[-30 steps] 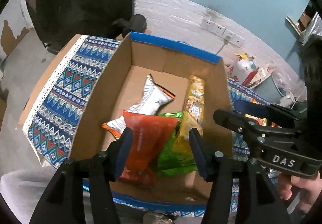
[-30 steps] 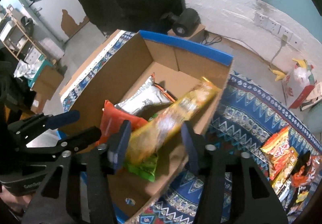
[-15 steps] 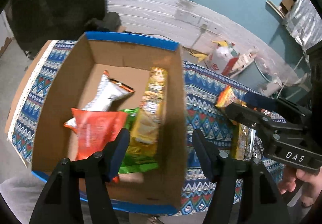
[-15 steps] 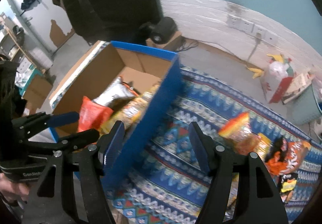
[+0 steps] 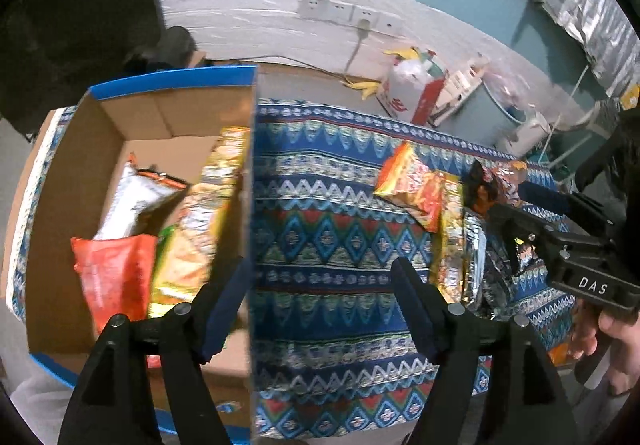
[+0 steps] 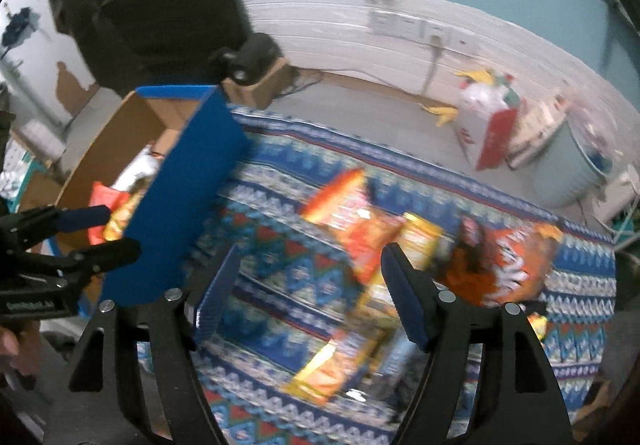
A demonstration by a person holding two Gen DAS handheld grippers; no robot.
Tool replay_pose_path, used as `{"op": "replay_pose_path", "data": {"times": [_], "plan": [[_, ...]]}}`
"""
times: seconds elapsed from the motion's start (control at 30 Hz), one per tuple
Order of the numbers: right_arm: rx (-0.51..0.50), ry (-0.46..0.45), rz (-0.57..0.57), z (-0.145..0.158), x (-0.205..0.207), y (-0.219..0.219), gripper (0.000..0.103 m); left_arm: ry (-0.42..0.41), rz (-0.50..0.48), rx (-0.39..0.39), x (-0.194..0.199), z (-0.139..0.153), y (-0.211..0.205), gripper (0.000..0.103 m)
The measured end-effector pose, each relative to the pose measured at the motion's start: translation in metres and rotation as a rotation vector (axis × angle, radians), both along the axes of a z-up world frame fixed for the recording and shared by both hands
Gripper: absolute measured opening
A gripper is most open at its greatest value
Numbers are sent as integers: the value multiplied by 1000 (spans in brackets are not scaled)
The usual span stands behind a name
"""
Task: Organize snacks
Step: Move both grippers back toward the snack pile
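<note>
**Q:** Teal wall and white panelling at the back – what sits on the bench [image 5: 332,245] under that patterned blue cloth [image 5: 340,181], from the left?

**R:** At the left stands an open cardboard box [image 5: 72,173] with blue edges. Inside it lie a silver packet [image 5: 128,201], a red packet [image 5: 116,277], a bit of green wrapper and a long yellow packet [image 5: 208,213] against the right wall of the box

**Q:** And the left tool [image 5: 320,305]?

**R:** Its jaws are opening with nothing between them; one finger is over the box's right wall, the other over bare cloth

**Q:** Further right?

**R:** A loose heap of snack packets [image 6: 384,241] lies on the cloth, well apart from the box: an orange-red one [image 6: 352,221] nearest, then yellow and silver ones, then a big orange bag [image 6: 508,265]. The right-wrist view is blurred, so labels can't be read

**Q:** The right tool [image 6: 310,297]?

**R:** Also opening and empty, hanging above the cloth at the near edge of the heap. A hand [image 5: 616,345] holds its handle at the far right
</note>
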State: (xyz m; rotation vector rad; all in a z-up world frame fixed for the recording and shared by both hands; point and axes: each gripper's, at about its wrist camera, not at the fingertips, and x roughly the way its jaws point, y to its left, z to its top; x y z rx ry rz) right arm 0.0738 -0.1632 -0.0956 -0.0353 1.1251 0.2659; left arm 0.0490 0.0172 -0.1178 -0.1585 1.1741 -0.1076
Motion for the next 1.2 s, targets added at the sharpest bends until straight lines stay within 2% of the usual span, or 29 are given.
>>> {"op": "replay_pose_path", "data": {"times": [0.53, 0.6, 1.0, 1.2], "plan": [[-56, 14, -192, -10, -13, -126, 78, 61, -100, -7, 44, -26, -80, 83], [-69, 27, -208, -15, -14, -140, 78, 69, -111, -2, 51, -34, -89, 87], [-93, 121, -266, -62, -11, -187, 78, 139, -110, -19, 96, -77, -111, 87], [-109, 182, -281, -88, -8, -202, 79, 134, -130, -30, 115, -89, -120, 87]]}}
